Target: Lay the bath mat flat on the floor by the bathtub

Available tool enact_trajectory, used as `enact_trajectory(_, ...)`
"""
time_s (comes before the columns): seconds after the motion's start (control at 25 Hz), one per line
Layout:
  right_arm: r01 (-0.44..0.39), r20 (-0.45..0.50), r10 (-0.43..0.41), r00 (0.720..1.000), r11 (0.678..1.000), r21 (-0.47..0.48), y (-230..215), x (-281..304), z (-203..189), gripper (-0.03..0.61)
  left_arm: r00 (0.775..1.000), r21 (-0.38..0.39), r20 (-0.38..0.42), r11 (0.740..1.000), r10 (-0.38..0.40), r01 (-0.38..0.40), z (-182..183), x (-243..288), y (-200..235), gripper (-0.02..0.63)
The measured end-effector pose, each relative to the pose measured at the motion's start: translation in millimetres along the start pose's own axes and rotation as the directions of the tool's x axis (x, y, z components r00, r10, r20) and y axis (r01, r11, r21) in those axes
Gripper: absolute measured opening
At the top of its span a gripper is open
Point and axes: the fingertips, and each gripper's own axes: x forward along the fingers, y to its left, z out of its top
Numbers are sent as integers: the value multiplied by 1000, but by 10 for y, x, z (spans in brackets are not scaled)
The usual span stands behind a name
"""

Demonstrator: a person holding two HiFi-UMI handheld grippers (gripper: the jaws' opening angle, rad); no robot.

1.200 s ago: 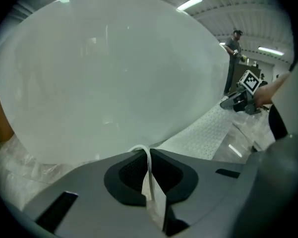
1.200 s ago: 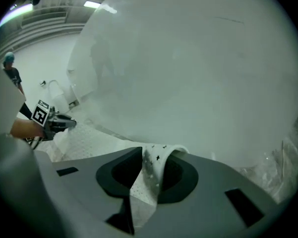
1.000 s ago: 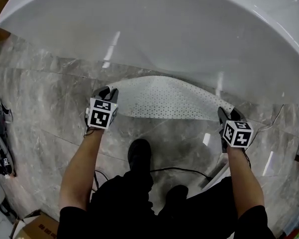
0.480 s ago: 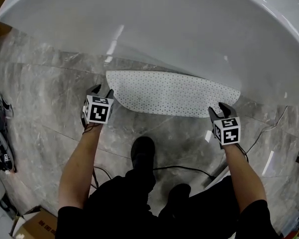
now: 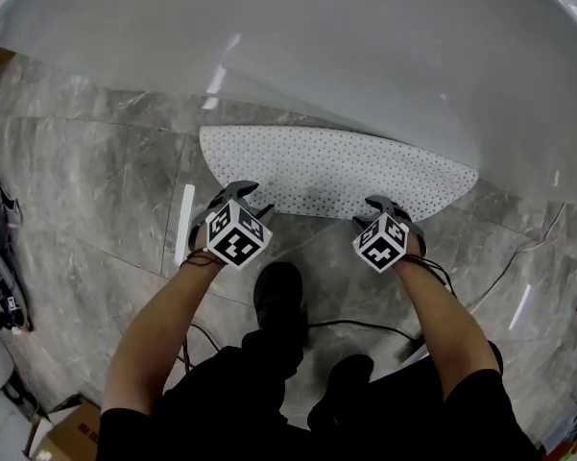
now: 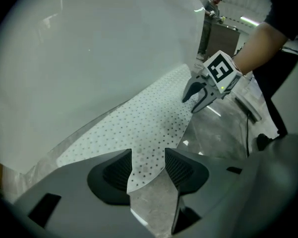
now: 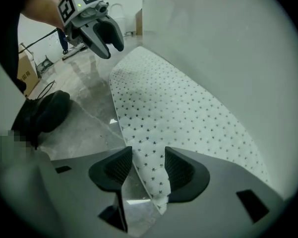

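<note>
Left gripper [image 5: 240,198] released, jaws apart and just been opening; near edge of bath mat [image 5: 336,171] showed between its pads, not pinched. Right gripper [image 5: 384,209] likewise slack, jaws just been widening, mat edge between them but unclamped. Both sat at centre of frame, angled steeply down at mat's near edge. Mat lay flat on grey marble floor [image 5: 96,181], centre frame, just beside white bathtub [image 5: 317,56] filling the top

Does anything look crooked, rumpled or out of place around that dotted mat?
Nothing stands out. The bath mat lies flat on the floor along the bathtub, no fold or curl showing. A thin black cable trails by the person's shoes.
</note>
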Motion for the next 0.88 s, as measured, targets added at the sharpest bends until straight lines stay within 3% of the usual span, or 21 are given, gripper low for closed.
enact_trajectory(0.24, -38, 4, 38, 999, 999, 0, 17, 29, -3, 219, 995, -16, -41, 996, -89, 88, -38, 238, -157, 222)
enact_trajectory(0.32, -57, -3, 57, 998, 998, 10, 58, 37, 6, 146, 992, -27, -57, 994, -108, 107, -60, 302, -189, 227)
enact_trajectory(0.48, -41, -15, 41, 999, 999, -20, 142, 38, 6, 97, 987, -3, -83, 990, -141, 141, -83, 393, -312, 237)
enact_trajectory(0.56, -67, -25, 66, 997, 997, -47, 187, 17, -21, 125, 984, 25, -94, 987, -153, 156, -95, 419, -385, 239)
enact_trajectory(0.6, -78, -33, 76, 997, 995, -62, 195, 12, -41, 221, 982, 37, -99, 986, -159, 163, -103, 432, -416, 240)
enact_trajectory(0.88, -87, -28, 85, 996, 992, -86, 138, 22, -81, 229, 973, 81, -134, 976, -188, 200, -155, 490, -569, 247)
